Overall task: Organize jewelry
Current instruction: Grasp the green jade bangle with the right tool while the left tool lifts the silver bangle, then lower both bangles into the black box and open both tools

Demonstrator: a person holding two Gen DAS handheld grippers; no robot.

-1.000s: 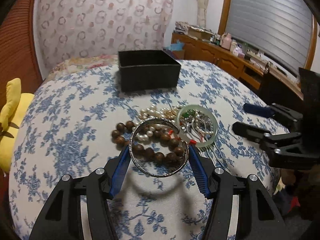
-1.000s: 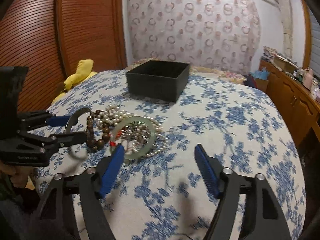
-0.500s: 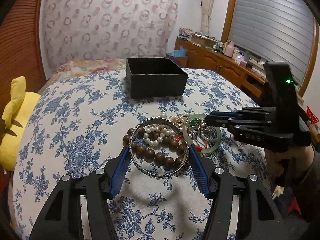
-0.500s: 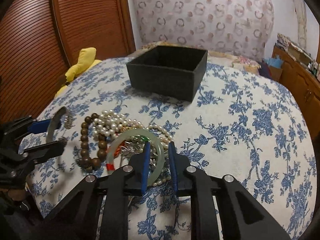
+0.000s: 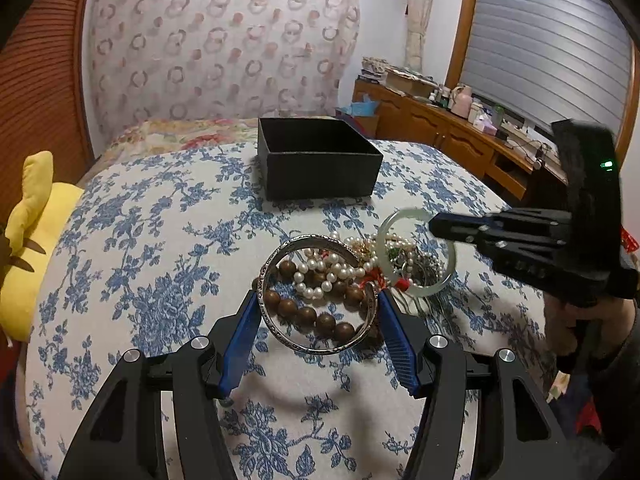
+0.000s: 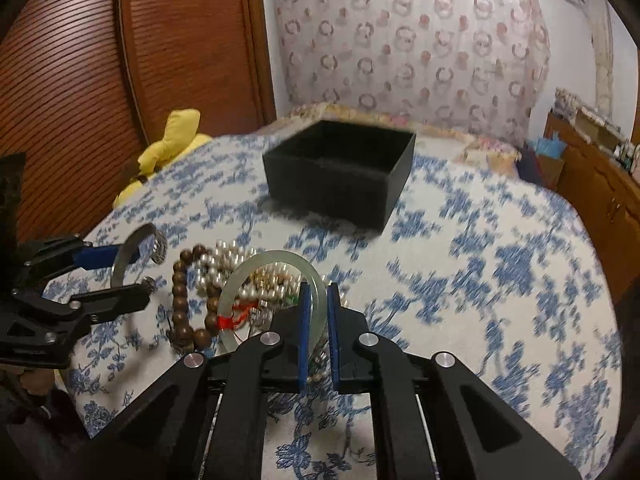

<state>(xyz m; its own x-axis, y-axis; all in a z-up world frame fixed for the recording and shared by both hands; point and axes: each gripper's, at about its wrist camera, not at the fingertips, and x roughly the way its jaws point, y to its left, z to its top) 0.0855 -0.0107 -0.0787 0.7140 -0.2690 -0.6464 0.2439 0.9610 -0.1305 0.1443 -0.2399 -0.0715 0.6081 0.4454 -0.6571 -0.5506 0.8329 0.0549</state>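
The right gripper (image 6: 318, 312) is pinching the jade bangle (image 6: 244, 280) rim, tilting it up off the jewelry pile (image 5: 340, 272). The left gripper (image 5: 318, 312) is clamping the silver bangle (image 5: 316, 292) across its width, angling downward, short of the black box (image 5: 320, 172).

Glossy jade bangle (image 6: 276, 258), engraved metal bangle (image 5: 316, 346), matt black box (image 5: 320, 168), floral cloth (image 5: 160, 240)

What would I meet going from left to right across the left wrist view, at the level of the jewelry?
Yellow plush toy → silver bangle, held in the left claw → pale green jade bangle → right claw, shut on the jade bangle's rim.
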